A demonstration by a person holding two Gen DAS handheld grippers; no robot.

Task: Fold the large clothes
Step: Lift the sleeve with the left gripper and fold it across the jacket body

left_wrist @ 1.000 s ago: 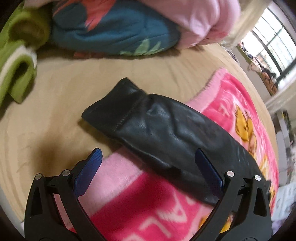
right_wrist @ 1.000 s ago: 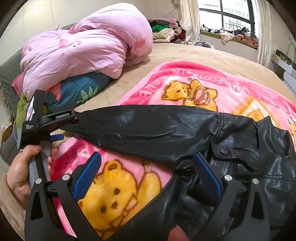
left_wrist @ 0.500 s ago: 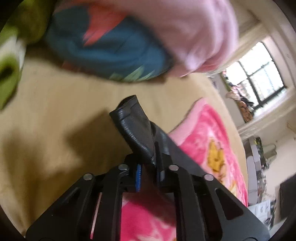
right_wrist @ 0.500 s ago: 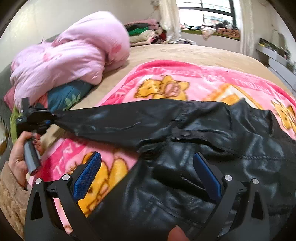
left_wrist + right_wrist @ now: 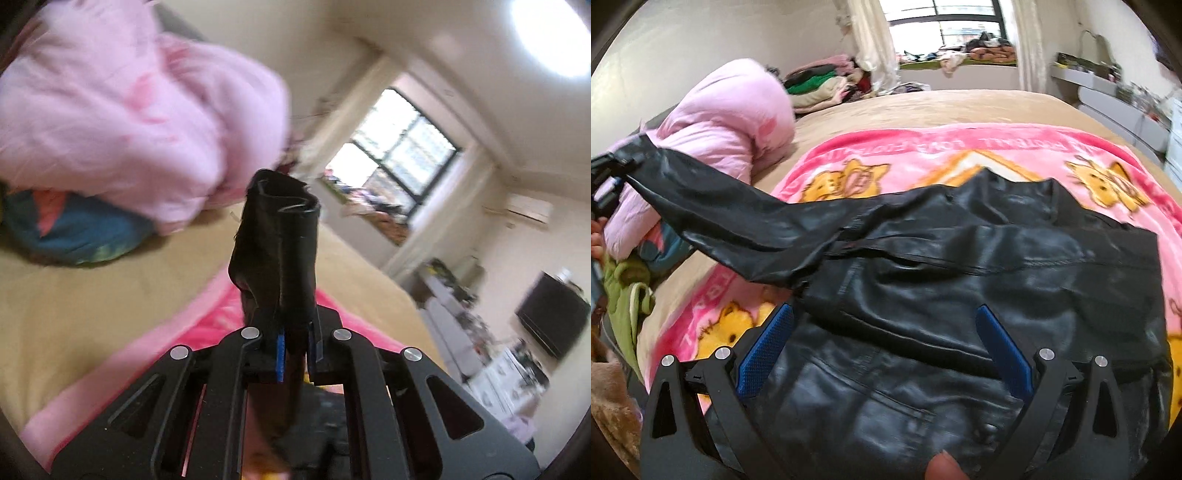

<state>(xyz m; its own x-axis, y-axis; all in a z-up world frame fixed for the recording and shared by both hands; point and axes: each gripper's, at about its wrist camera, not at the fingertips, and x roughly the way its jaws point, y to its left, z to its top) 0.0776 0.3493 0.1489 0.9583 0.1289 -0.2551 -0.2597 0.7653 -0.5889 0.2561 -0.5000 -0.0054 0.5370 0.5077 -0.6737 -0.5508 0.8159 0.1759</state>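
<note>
- At the far left of the right wrist view, the left gripper (image 5: 604, 168) has its jaws clenched on the cuff end of the jacket sleeve (image 5: 713, 218); a bit of the person's hand (image 5: 596, 236) shows just below it at the frame edge.
- The left wrist view shows that grip close up: the left gripper (image 5: 297, 349) has its blue pads (image 5: 280, 350) pressed together on the black sleeve (image 5: 277, 258), whose open cuff stands up past the fingertips.
- The sleeve is lifted off the bed and runs in a slack diagonal down to the shoulder of the black leather jacket (image 5: 960, 295).
- Behind the raised sleeve lies a bunched pale pink duvet (image 5: 727, 122), with a green garment (image 5: 624, 295) below it at the bed's left edge.
- The jacket body lies spread flat on a pink blanket with yellow bear prints (image 5: 923, 155), which covers part of the tan bed (image 5: 923, 103).
- The right gripper (image 5: 882, 343) hangs over the jacket's lower part with its jaws released wide, nothing between them but the leather below.
- A fingertip (image 5: 943, 467) shows at the bottom edge.
- A stack of folded clothes (image 5: 820, 86) sits at the far side near the window (image 5: 942, 18).
</note>
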